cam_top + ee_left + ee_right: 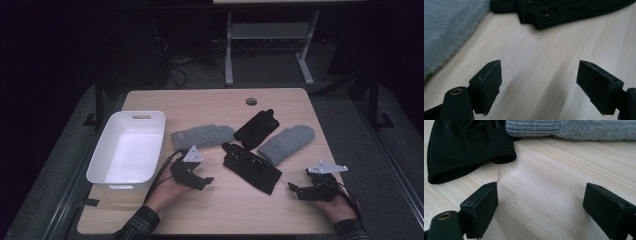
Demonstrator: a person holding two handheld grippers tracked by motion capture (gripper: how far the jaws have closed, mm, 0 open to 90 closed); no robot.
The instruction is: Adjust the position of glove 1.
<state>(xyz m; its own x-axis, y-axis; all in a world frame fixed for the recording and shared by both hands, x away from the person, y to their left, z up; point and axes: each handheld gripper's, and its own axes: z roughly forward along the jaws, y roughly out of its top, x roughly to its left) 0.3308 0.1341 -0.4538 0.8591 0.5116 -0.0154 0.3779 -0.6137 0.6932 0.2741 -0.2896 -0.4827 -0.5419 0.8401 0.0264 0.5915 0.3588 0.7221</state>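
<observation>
Two grey mittens and two black gloves lie on the wooden table [215, 210]. One grey mitten [202, 136] lies left of centre, the other grey mitten [286, 143] right of centre. A black glove [256, 128] lies between them and a second black glove [251, 167] nearer me. My left gripper [209, 180] rests low over the table just left of the near black glove, open and empty [537, 87], with the grey mitten [446, 32] at its left. My right gripper [291, 188] sits right of that glove, open and empty [541, 207], with the black glove's cuff [469, 152] ahead.
A white rectangular bin [100, 165] stands empty at the table's left edge. A round cable hole [251, 101] sits near the far edge. Beyond the table are a metal frame's legs [229, 55] and dark floor.
</observation>
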